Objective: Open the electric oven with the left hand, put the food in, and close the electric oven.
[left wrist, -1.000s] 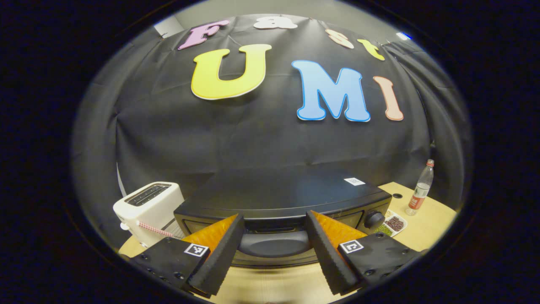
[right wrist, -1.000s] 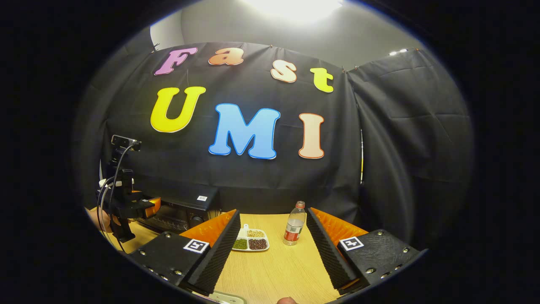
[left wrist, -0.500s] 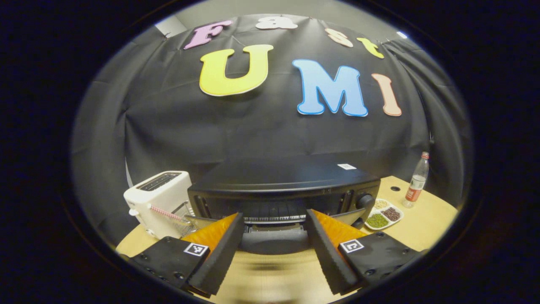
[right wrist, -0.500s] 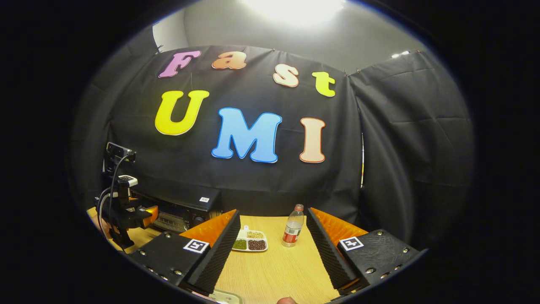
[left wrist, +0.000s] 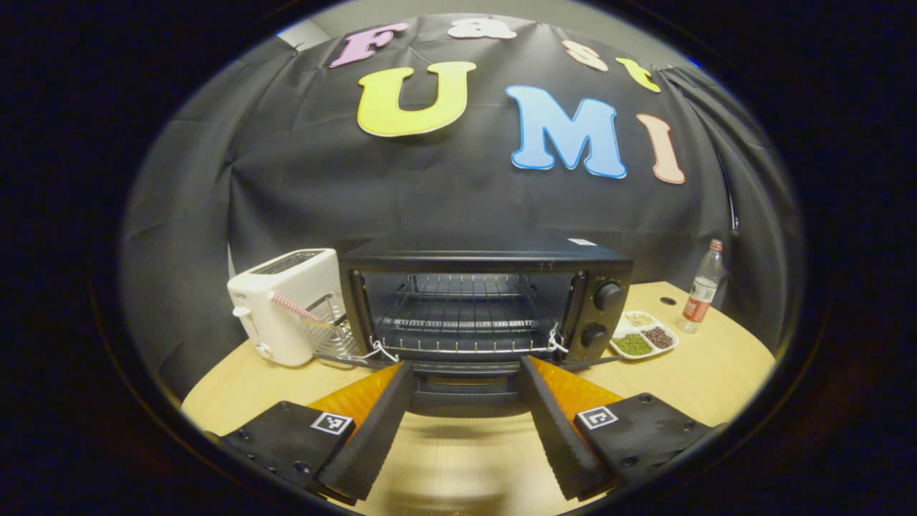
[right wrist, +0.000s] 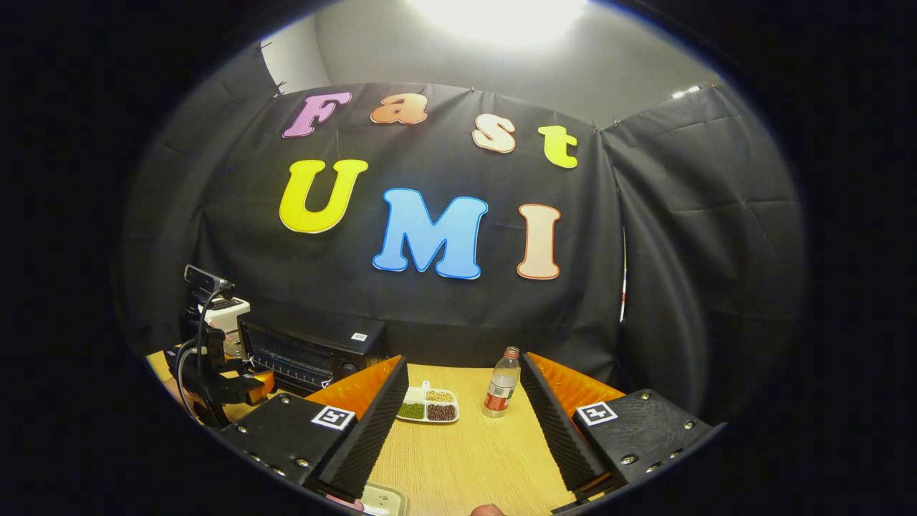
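Standing on wooden table (left wrist: 716, 373) — open oven (left wrist: 473, 308); both hand-held grippers released.

The electric oven (left wrist: 487, 301) showed a matt black casing, with thin bright metal wire racks (left wrist: 466, 315) shining inside and smooth, slightly glossy black knobs (left wrist: 607, 295). Beside it the toaster (left wrist: 286, 304) looked like smooth white plastic. The table (left wrist: 716, 373) had a pale wood-grain finish, smooth and faintly reflective. The divided dish (left wrist: 643, 340) looked glossy white, the bottle (left wrist: 702, 290) clear plastic. The left gripper's pads (left wrist: 372, 423) were ribbed and matt.
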{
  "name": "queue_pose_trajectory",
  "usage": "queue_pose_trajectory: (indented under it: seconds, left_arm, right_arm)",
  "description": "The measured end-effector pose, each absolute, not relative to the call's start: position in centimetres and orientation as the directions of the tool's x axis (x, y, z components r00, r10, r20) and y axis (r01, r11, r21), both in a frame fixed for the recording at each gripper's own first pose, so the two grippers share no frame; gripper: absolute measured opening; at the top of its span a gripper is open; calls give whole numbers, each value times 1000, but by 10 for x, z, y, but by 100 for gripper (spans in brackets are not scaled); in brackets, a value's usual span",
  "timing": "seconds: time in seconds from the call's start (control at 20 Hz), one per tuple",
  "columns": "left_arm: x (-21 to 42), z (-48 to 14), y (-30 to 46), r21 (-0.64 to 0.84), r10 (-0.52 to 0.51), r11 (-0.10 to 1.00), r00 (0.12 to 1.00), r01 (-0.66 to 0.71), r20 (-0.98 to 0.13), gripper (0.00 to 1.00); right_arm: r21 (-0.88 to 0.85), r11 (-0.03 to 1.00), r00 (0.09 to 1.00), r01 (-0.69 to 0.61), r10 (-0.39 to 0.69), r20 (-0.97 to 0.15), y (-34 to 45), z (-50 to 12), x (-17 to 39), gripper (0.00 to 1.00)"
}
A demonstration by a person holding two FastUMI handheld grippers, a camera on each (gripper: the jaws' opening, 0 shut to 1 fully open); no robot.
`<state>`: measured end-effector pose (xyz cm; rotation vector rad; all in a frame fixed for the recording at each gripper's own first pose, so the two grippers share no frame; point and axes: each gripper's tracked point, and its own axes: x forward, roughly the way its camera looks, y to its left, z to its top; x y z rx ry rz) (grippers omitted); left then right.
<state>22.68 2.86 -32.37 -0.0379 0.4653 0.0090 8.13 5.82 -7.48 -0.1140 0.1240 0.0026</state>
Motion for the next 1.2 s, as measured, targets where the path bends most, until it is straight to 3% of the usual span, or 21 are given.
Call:
queue_pose_trajectory:
  seconds: [0.5, 0.55, 0.6, 0.95, 1.0, 1.1, 1.2]
  left_arm:
    - [187, -371, 17, -52, 21, 997, 823, -61, -567, 96]
    - [184, -369, 14, -66, 15, 996, 825, -63, -565, 100]
    - [177, -362, 13, -78, 13, 995, 830, -68, -558, 97]
    - [146, -248, 22, -53, 35, 997, 927, -59, -374, 100]
    - [142, -228, 25, -46, 42, 997, 939, -62, -342, 92]
    - [133, -188, 30, -38, 60, 997, 959, -73, -277, 100]
    - [122, -153, 36, -35, 78, 996, 972, -88, -222, 96]
  right_arm:
    - [-92, 995, 989, -29, 15, -149, 43, -76, 60, 96]
    - [-82, 996, 987, -37, 24, -157, 44, -78, 59, 96]
    - [-68, 997, 986, -44, 33, -164, 44, -80, 58, 97]
    - [-7, 996, 977, -84, 81, -196, 38, -92, 59, 96]
    - [3, 996, 975, -94, 93, -200, 39, -95, 61, 96]
    - [25, 992, 966, -120, 123, -226, 41, -103, 63, 97]
    - [44, 988, 953, -148, 155, -262, 44, -114, 63, 96]
